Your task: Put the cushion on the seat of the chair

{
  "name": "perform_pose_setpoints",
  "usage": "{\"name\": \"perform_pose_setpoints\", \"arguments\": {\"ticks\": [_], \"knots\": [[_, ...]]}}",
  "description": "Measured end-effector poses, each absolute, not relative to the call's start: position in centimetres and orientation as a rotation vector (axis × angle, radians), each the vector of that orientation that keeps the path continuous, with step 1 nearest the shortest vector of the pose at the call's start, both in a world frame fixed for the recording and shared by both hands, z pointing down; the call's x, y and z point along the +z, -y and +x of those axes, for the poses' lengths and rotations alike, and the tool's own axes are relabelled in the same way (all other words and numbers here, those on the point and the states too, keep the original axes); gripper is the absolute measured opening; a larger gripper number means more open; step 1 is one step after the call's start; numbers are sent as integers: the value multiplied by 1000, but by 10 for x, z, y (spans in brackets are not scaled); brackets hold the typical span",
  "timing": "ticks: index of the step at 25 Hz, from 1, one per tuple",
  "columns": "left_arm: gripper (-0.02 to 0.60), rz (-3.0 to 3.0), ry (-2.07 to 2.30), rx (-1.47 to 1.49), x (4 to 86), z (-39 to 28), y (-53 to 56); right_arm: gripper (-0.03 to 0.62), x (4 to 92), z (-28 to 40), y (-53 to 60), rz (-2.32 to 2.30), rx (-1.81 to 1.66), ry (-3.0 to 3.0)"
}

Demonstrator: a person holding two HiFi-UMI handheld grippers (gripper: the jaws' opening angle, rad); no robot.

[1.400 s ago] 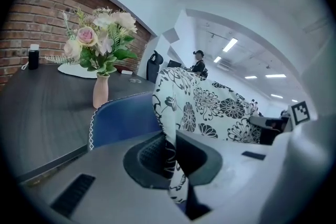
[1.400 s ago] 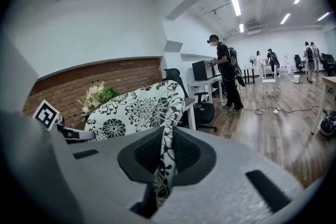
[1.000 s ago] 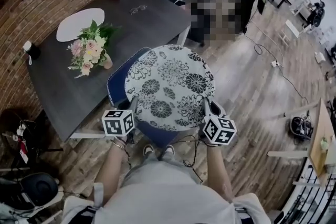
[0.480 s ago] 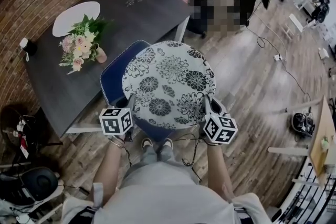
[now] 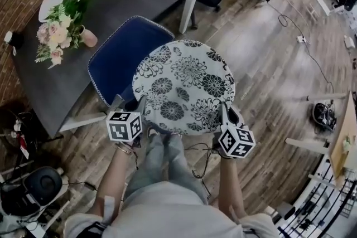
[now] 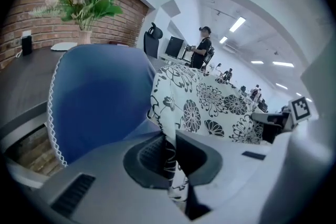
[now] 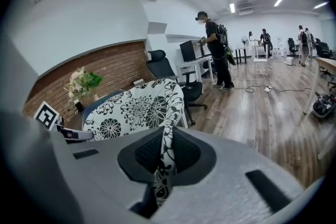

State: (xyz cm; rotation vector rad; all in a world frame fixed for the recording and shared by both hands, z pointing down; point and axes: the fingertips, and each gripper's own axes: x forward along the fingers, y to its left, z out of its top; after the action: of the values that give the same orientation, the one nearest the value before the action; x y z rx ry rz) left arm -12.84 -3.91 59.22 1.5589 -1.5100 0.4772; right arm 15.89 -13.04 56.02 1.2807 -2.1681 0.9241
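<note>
Both grippers clench the round white black-flowered cushion point(image 5: 184, 86): the left gripper point(image 5: 139, 106) at its near-left rim, the right gripper point(image 5: 223, 113) at its near-right. It hangs beside the white-edged blue chair point(image 5: 120, 56). Carrying step, I judge. The next move calls for shifting the cushion left over the seat and lowering it flat.

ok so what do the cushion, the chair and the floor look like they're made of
Cushion: apparently soft fabric, matte, white with black flower print; its edge creases thin. Chair: blue cloth-like upholstery, matte, with white zigzag trim along the rim. Floor: wood planks or wood-look laminate, slight sheen; plank seams show.
</note>
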Motion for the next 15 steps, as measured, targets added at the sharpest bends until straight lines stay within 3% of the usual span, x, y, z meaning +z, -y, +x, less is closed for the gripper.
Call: {"name": "perform_pose_setpoints", "arguments": {"ticks": [15], "knots": [[17, 1519, 1283, 562, 761, -76, 15, 20, 714, 206, 75, 1314, 1048, 1916]]}}
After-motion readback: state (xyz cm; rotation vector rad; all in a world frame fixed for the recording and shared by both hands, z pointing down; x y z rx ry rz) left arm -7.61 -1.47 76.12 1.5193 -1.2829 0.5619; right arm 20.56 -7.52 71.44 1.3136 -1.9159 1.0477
